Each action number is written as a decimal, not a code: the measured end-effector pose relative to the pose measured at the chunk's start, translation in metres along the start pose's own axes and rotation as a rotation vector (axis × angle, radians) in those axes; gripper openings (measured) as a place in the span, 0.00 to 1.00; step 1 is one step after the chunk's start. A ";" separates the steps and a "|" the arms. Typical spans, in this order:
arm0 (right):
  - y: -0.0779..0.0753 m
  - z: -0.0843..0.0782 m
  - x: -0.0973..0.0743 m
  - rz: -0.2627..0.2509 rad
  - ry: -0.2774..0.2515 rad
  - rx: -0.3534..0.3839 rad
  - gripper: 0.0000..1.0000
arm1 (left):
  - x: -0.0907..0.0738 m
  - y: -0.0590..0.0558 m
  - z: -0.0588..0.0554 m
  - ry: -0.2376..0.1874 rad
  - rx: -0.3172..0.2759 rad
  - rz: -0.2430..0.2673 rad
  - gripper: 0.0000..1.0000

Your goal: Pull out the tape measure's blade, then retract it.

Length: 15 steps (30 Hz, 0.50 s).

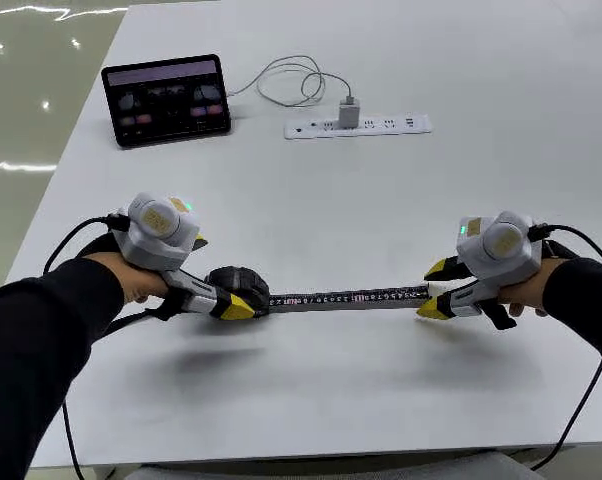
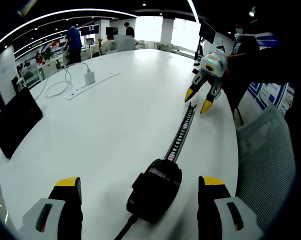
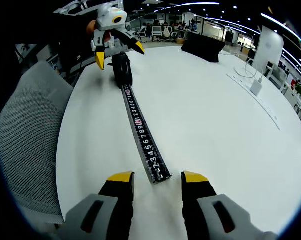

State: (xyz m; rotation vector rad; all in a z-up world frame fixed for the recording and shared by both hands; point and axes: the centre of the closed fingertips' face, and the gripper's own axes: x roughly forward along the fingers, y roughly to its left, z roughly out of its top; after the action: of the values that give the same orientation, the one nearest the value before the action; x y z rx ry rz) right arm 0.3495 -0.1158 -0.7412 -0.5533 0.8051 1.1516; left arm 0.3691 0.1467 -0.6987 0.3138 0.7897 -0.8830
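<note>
A broad, smooth white counter (image 1: 381,190) carries everything. At its far left a black rectangular tablet (image 1: 167,98) stands propped with its screen lit. To the tablet's right lies a flat white power strip (image 1: 391,126) with a square white charger (image 1: 349,112) plugged in. A thin white cable (image 1: 291,80) loops from the charger towards the tablet. Near the front edge rests a rounded black tape measure case (image 1: 239,288). Its grey numbered metal blade (image 1: 351,297) lies flat, extended to the right.

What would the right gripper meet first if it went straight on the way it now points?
The right gripper would likely first meet the free end of the blade, lying just ahead between its open jaws; beyond, along that line, sits the tape measure's case.
</note>
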 end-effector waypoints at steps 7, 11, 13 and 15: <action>0.003 0.002 -0.003 -0.021 -0.035 0.048 0.44 | -0.011 0.011 0.007 -0.075 -0.050 0.076 1.00; 0.005 0.001 -0.004 -0.038 -0.046 0.057 0.48 | -0.016 0.013 0.002 -0.103 -0.080 0.106 1.00; 0.005 0.000 -0.005 -0.054 -0.052 0.065 0.49 | -0.019 0.013 -0.002 -0.114 -0.101 0.121 1.00; 0.006 0.001 -0.007 -0.075 -0.070 0.077 0.52 | -0.024 0.019 -0.009 -0.117 -0.104 0.179 1.00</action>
State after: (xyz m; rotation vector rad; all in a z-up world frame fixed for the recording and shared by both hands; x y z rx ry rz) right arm 0.3432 -0.1172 -0.7352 -0.4736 0.7590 1.0609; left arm 0.3705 0.1765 -0.6889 0.2352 0.6856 -0.6833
